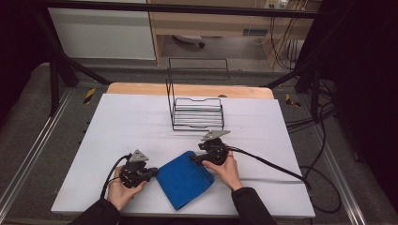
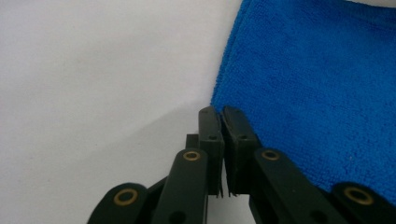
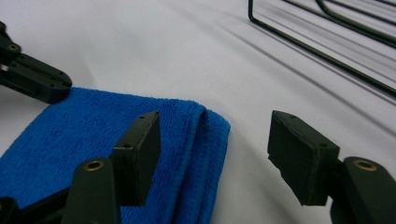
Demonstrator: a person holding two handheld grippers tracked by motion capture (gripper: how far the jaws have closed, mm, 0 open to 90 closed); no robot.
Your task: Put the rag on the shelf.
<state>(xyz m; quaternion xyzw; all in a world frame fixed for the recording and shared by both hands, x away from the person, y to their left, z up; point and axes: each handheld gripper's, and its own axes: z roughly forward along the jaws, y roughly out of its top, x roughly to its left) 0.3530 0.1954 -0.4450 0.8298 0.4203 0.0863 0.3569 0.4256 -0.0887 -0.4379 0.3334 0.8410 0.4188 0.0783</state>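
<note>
Left claw (image 2: 221, 122) closed beside towel (image 2: 317, 88); right claw (image 3: 215, 154) spread astride fold.

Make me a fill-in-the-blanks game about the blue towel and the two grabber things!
1. The folded towel on the table is coloured ____.
2. The left gripper has its jaws ____, right at the towel's edge.
3. The right gripper has its jaws ____, with the towel's folded corner between them.
4. Behind the towel stands a black rack made of ____.

Missing words: blue; shut; open; wire
</note>
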